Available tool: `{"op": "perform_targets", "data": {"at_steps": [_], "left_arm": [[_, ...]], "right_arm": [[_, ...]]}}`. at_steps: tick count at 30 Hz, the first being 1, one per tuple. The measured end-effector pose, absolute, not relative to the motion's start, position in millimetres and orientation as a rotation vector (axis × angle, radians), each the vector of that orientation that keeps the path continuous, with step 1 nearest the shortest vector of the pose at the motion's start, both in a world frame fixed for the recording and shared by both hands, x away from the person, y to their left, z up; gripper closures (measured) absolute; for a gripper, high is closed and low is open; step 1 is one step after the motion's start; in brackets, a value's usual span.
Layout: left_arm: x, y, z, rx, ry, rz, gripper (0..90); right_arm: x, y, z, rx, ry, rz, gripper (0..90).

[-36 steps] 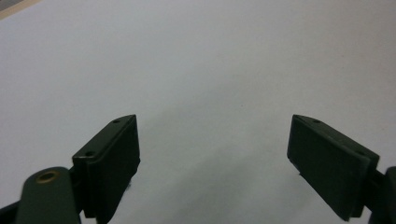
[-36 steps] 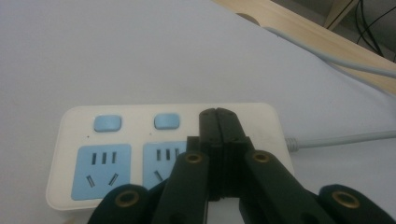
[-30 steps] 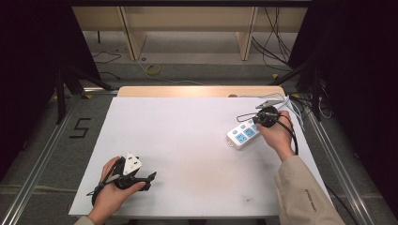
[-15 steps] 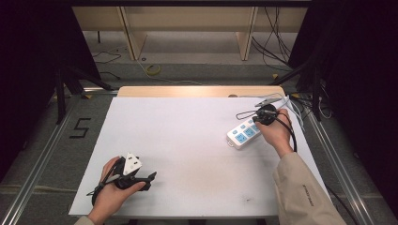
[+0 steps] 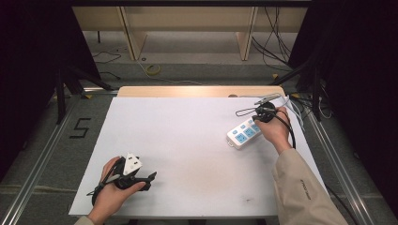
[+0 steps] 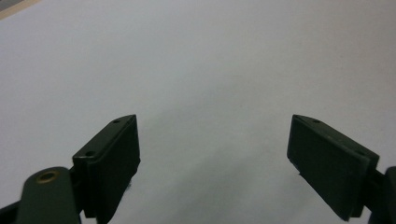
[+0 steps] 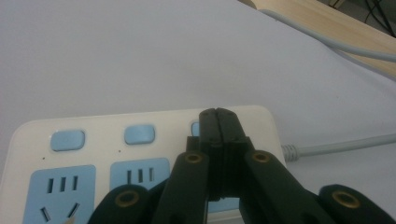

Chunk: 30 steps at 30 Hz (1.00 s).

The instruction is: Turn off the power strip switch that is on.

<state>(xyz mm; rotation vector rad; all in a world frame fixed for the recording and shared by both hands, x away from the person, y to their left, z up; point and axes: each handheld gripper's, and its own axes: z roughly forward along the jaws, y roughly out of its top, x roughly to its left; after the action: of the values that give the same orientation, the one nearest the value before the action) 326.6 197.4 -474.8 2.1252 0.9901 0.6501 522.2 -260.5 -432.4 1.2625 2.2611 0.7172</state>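
Nearest the person, the left gripper (image 5: 149, 177) rests low on the white table (image 5: 187, 140) at the front-left, jaws spread wide w/ nothing between them. Farther back on the right, the right gripper (image 7: 218, 116) has its jaws pressed together, tips over the third blue button of the power strip (image 5: 244, 133), whose grey cable (image 7: 345, 144) runs off toward the table's far edge.

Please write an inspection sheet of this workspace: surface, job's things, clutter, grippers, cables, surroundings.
Surface: white table, wooden strip along the far edge, a few faint marks.
Job's things: white power strip with blue sockets and blue switches, flat on the table at the right.
Clutter: nothing seen.
Grippers: left gripper open over bare table, nothing between the jaws; right gripper shut, its tips over the switch nearest the cord end.
Cables: power strip's grey cord runs off toward the far right edge.
Surroundings: dark curtains, wooden frame behind, a 5 marked on the floor.
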Motion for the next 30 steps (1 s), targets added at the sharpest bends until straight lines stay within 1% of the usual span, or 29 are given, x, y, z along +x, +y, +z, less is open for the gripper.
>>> {"op": "perform_targets", "data": {"at_steps": [30], "left_arm": [[327, 197, -475, 2.128, 0.987, 0.646, 16.8]], "right_arm": [[542, -257, -437, 1.296, 2.294, 0.662, 90.0]]}}
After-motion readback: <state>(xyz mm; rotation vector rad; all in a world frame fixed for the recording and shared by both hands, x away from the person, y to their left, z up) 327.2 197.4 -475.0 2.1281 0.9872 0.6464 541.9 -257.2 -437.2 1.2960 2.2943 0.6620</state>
